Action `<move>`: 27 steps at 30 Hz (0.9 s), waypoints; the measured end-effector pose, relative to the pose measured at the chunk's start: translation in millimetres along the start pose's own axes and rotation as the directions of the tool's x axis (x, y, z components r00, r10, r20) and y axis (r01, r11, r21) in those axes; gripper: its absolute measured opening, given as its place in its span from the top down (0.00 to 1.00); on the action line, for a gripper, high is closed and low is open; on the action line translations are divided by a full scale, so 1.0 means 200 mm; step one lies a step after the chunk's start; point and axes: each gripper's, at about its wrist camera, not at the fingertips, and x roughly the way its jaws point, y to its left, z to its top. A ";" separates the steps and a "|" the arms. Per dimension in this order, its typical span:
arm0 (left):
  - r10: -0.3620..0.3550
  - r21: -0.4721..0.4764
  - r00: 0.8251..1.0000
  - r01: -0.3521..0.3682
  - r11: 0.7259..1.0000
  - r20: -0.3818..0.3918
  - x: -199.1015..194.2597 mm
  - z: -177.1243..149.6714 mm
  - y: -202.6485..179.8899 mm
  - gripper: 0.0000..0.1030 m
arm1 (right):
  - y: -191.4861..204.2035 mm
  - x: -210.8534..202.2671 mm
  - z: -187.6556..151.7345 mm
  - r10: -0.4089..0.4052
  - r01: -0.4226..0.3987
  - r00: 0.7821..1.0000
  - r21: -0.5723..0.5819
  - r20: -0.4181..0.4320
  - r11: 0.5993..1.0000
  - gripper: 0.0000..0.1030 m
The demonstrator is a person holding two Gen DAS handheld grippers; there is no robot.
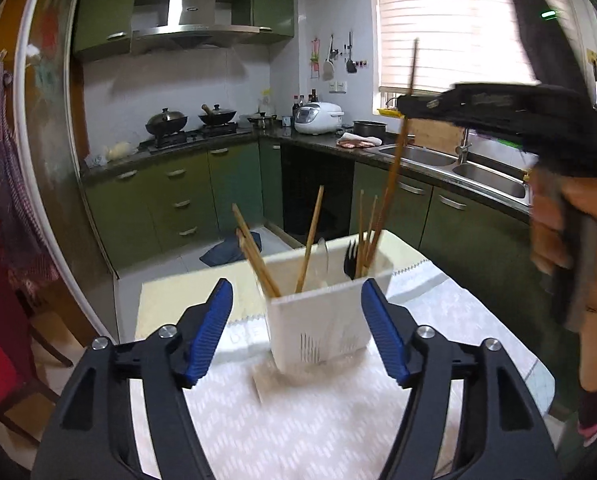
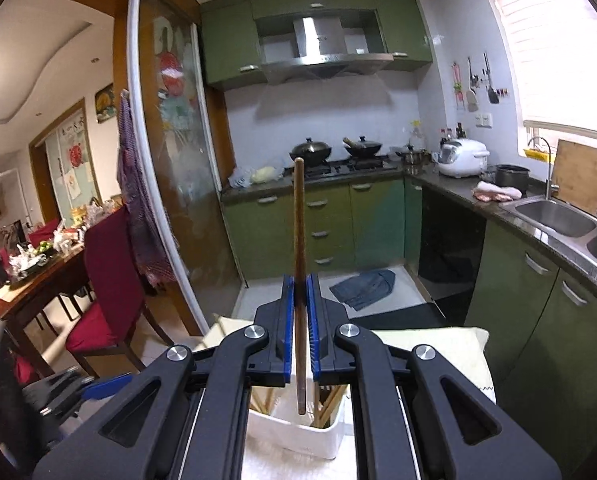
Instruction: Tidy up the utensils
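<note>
Your left gripper (image 1: 296,308) stands open low over the white patterned tablecloth (image 1: 298,432), its blue pads (image 1: 210,332) flanking, without touching, the white utensil holder (image 1: 322,320). No earlier view is given to compare. The holder sits upright near the middle of the cloth, clear room on both sides, the table's far edge just behind it. Inside stand several light wooden chopsticks (image 1: 258,256) leaning left, one upright, a black fork (image 1: 351,258) and more sticks at the right end. Faint lettering on the cloth beside the holder is too blurred to read.

Your right gripper (image 2: 298,292) is clamped on a single dark brown chopstick (image 2: 298,240), held nearly upright, its lower tip hanging above the holder's open top (image 2: 294,432). From the left camera, that gripper (image 1: 404,102) and your hand (image 1: 566,232) ride high at the right, well above the holder.

Beyond the table, open floor leads to green cabinets (image 1: 186,200), a dark cloth (image 1: 228,250) lying on the tiles. The range hood (image 2: 322,60) carries a small badge, unreadable. A white rice cooker (image 2: 462,156) stands on the counter, its markings illegible.
</note>
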 end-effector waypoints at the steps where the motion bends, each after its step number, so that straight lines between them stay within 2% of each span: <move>1: 0.002 -0.009 1.000 -0.002 1.000 -0.001 -0.01 -0.02 0.00 0.36 | -0.01 0.04 -0.02 -0.014 0.014 1.000 0.002 -0.006 1.000 0.93; 4: -0.001 -0.081 1.000 0.002 0.997 0.008 -0.05 -0.11 0.02 0.28 | -0.05 0.16 -0.09 -0.026 0.027 0.999 0.014 -0.044 1.000 0.93; 6: 0.000 -0.096 1.000 0.001 0.995 0.019 -0.08 -0.16 0.00 0.26 | -0.06 0.22 -0.14 -0.031 0.032 0.997 0.008 -0.073 0.999 0.93; 11: 0.065 -0.152 0.994 -0.052 0.987 0.084 -0.18 -0.24 0.00 0.15 | -0.07 0.36 -0.28 -0.032 0.031 0.989 -0.009 -0.143 0.999 0.93; 15: 0.096 -0.160 0.991 -0.080 0.984 0.090 -0.21 -0.26 -0.01 0.12 | -0.07 0.43 -0.38 -0.034 0.030 0.983 -0.023 -0.181 0.999 0.93; 16: 0.094 -0.164 0.992 -0.079 0.983 0.088 -0.21 -0.26 0.00 0.10 | -0.07 0.43 -0.41 -0.035 0.031 0.982 -0.027 -0.185 0.999 0.89; 17: 0.089 -0.171 0.993 -0.074 0.982 0.083 -0.22 -0.27 0.00 0.09 | -0.07 0.43 -0.42 -0.039 0.034 0.982 -0.031 -0.187 0.999 0.78; 18: 0.084 -0.179 0.993 -0.069 0.981 0.077 -0.21 -0.27 0.00 0.08 | -0.06 0.43 -0.43 -0.041 0.036 0.983 -0.032 -0.181 0.999 0.73; 24: 0.084 -0.197 0.995 -0.072 0.978 0.055 -0.19 -0.29 -0.01 0.07 | -0.04 0.20 -0.49 -0.035 0.032 0.993 -0.031 -0.116 0.999 0.66; 27: 0.097 -0.194 0.994 -0.084 0.977 0.057 -0.21 -0.31 -0.01 0.07 | -0.03 -0.03 -0.58 -0.017 0.016 0.997 -0.010 -0.069 1.000 0.51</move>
